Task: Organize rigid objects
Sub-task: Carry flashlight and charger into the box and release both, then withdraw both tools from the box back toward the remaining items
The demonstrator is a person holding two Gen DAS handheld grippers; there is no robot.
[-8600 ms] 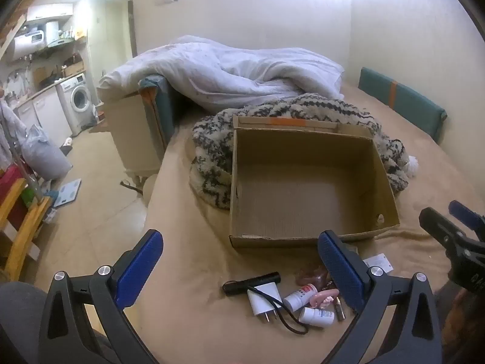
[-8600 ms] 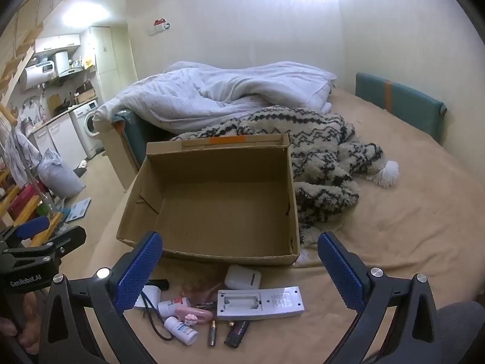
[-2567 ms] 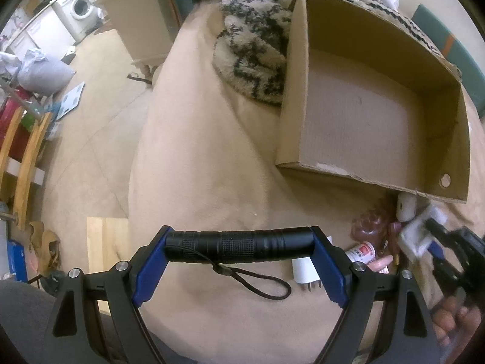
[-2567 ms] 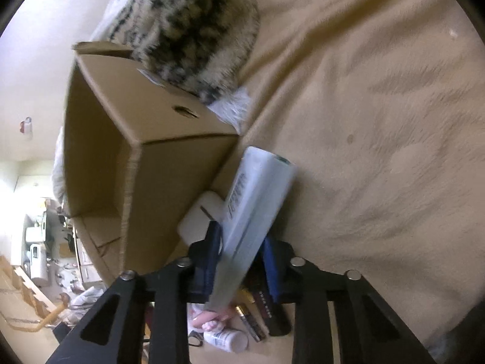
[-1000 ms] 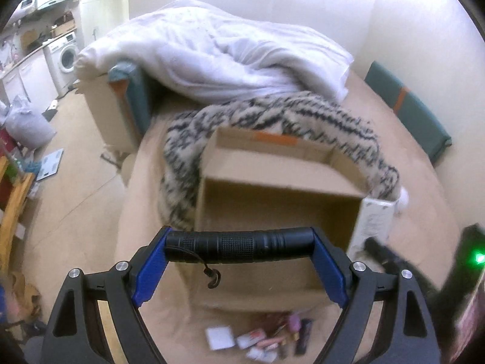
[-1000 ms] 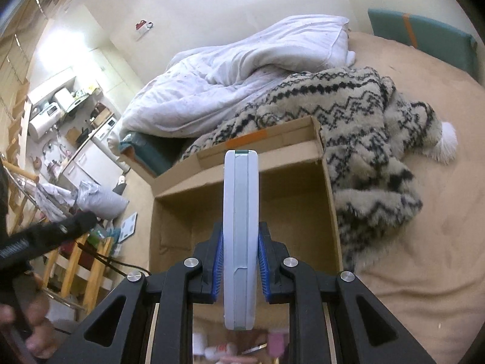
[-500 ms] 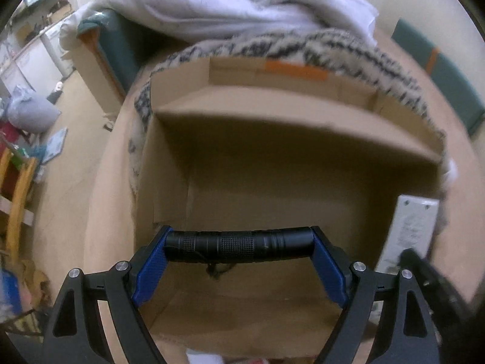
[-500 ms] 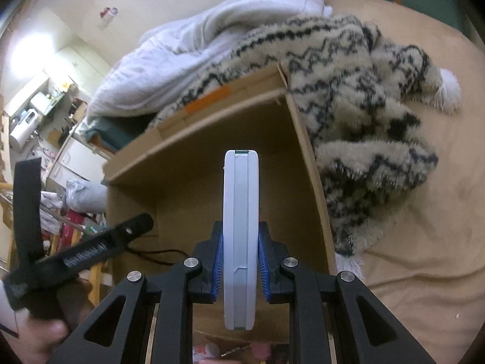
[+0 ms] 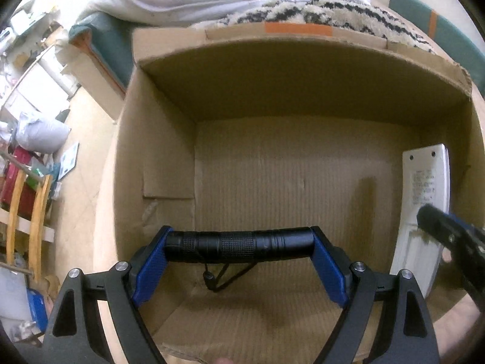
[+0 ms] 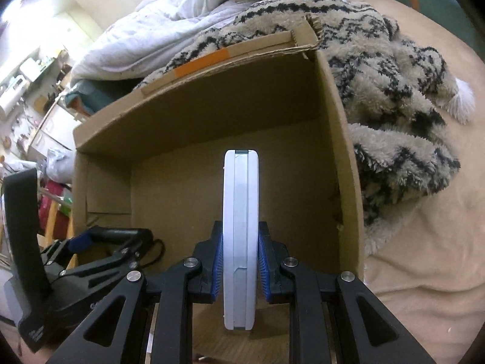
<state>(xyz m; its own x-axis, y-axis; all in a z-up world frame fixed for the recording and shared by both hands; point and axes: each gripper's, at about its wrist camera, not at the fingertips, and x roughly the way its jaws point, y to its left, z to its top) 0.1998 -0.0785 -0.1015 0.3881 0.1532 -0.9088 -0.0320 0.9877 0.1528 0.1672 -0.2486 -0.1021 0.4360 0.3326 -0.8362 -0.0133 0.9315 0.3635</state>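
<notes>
We see the left gripper (image 9: pixel 239 261) clamped end to end on a black knurled cylindrical flashlight (image 9: pixel 239 244), which lies crosswise between the blue finger pads (image 9: pixel 150 268); its thin black wrist cord (image 9: pixel 224 277) hangs below the fingers toward the floor of the open brown cardboard box (image 9: pixel 303 97). The flashlight sits above the near-left part of the box floor; we cannot tell whether it touches the cardboard. We see the right gripper (image 10: pixel 241 268) clamped on a white slim rectangular remote control (image 10: pixel 241 242), held on edge, projecting forward past the fingertips inside the box, near its right wall. Beyond the box's far wall lie a cream and black zigzag-patterned fleece blanket (image 10: pixel 394 97) and a white rumpled duvet (image 10: pixel 197 21).
</notes>
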